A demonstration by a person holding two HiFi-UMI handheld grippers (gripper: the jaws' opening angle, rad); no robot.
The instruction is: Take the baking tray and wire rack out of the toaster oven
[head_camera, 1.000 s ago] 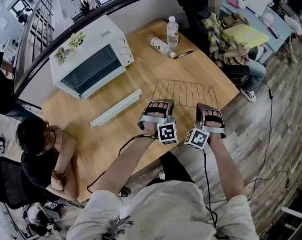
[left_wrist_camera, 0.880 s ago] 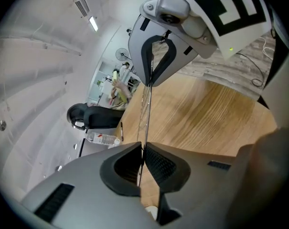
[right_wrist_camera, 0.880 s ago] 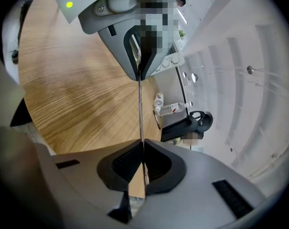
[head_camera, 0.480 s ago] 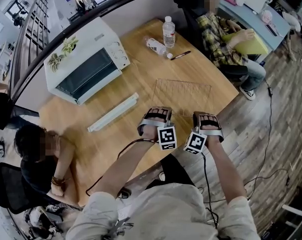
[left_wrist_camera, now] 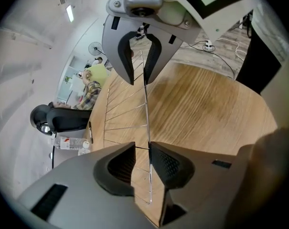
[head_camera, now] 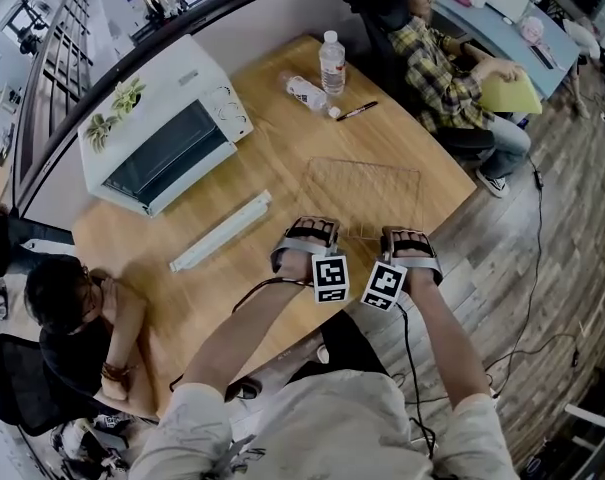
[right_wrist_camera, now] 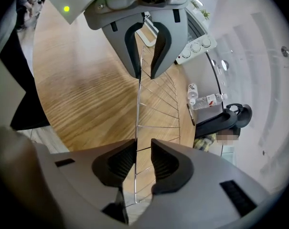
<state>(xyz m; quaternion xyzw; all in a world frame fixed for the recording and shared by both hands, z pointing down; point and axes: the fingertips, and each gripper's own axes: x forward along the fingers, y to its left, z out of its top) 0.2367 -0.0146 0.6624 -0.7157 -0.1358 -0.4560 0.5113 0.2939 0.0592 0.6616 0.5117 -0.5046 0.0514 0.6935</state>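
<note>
Silver wire, the near edge of the flat silver wire rack (head_camera: 367,183), runs between the fingers of both grippers. The left gripper (head_camera: 307,233) and right gripper (head_camera: 410,238) sit side by side at that edge, tilted forward and down, with both forearms stretched out from the person's body. Each pair of fingers is opening, the gap narrow, and the edge wire stands between them without being pinched. The rack lies flat on the light wooden bench (head_camera: 282,158). This looks like the release after setting the rack down. The next move calls for drawing both grippers straight back off the wire without dragging it. Left of the rack lies the long narrow white baking tray (head_camera: 222,231), already out. Beyond the rack and to its left stands the white toaster oven (head_camera: 167,128), whose dark glass door looks shut.
</note>
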